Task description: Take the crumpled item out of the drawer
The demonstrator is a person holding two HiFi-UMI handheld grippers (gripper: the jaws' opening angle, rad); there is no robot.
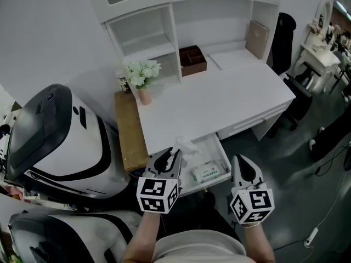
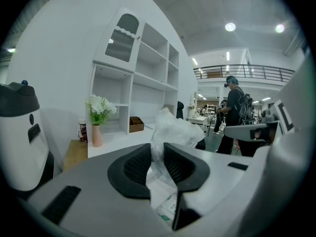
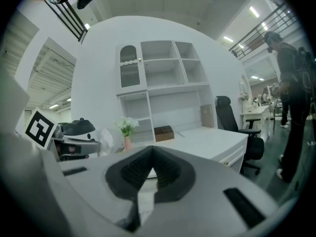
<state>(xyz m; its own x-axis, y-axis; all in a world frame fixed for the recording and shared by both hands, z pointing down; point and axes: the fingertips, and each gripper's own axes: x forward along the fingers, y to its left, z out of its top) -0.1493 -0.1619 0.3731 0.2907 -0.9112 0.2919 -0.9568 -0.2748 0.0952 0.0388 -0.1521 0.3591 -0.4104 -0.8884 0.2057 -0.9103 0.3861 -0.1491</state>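
A crumpled white plastic item [image 1: 187, 146] is pinched in my left gripper [image 1: 174, 155], which is shut on it and holds it just above the left end of the open white desk drawer [image 1: 224, 155]. In the left gripper view the crumpled item [image 2: 173, 127] bulges up between the black pads [image 2: 136, 164] of my left gripper [image 2: 157, 148]. A flat white-and-green pack [image 1: 207, 172] lies in the drawer. My right gripper [image 1: 242, 163] hovers to the right of the drawer. In the right gripper view the right gripper [image 3: 150, 151] is shut, its tips touching with nothing between them.
The white desk [image 1: 219, 100] carries a vase of white flowers [image 1: 142, 75] and a brown box [image 1: 192, 59] under its shelves. A wooden side table [image 1: 129, 130] and a large white machine [image 1: 60, 136] stand left. A black chair [image 1: 282, 40] stands right. A person [image 2: 236, 110] stands far off.
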